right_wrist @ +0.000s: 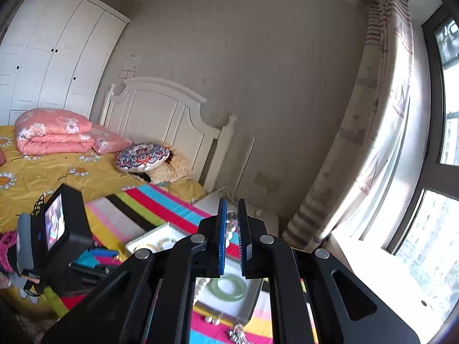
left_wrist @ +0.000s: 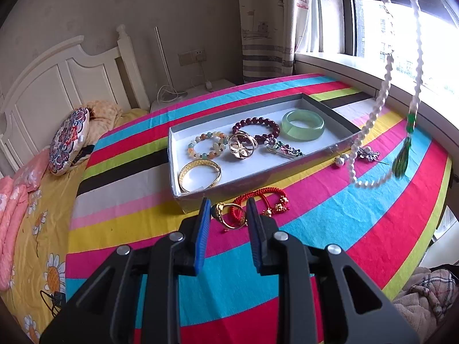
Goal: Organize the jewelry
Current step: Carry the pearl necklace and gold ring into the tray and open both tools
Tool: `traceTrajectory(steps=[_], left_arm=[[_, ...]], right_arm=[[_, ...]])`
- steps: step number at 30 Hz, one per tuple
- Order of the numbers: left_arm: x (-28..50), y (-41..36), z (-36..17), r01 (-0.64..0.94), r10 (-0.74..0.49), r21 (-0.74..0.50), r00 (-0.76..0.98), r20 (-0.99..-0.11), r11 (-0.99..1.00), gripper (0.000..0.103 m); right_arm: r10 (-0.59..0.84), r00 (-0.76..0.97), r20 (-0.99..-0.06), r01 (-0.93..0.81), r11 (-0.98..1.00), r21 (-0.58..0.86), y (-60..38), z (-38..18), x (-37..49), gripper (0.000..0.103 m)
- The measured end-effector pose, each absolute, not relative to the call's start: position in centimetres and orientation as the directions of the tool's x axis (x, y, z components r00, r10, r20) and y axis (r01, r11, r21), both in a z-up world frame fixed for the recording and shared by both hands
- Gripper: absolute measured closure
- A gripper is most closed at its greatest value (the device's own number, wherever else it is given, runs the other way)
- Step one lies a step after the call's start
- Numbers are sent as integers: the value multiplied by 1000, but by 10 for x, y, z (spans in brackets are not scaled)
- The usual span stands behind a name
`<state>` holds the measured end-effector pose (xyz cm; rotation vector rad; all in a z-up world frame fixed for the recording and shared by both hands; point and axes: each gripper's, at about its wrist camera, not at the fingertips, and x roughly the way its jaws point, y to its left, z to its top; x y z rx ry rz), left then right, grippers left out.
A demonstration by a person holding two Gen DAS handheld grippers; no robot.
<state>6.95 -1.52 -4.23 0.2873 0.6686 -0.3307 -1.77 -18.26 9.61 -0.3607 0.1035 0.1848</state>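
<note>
Pearl strand point(left_wrist: 384, 91) hangs above the counter's right side, beside the tray's point(left_wrist: 229, 189) right end; limp, light, slippery, swings freely. Green tassel point(left_wrist: 401, 160) dangles low. Best held near the top of the loop.

Right hand-held gripper point(right_wrist: 232, 215) pressed together, pinching the beads. Left hand-held gripper point(left_wrist: 226, 209) slightly spread, empty, above a gold ring point(left_wrist: 229, 215).

No readable writing.

Light source: daylight through window point(left_wrist: 401, 37), right side.
Glare: panes overexposed.
Edges: fisheye curvature, dark vignette.
Blur: hanging bead necklace point(left_wrist: 384, 66).
</note>
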Motion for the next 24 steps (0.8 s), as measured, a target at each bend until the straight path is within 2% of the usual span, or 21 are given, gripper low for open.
traceTrajectory(steps=[3,14,24], left_arm=[[75,-12,-38,391,-214,143,733,-646,909,78],[128,-7,-25,395,-276,29,692,-667,918,78],[169,-27,-38,372,-256,24,684,-684,928,78]], right_arm=[[159,980,-122,-192,917,-349,-179,105,-8,95],[145,974,-173,-198,919,-342,-174,113,51,95],[134,964,-228,-201,931,-306,-159,110,119,95]])
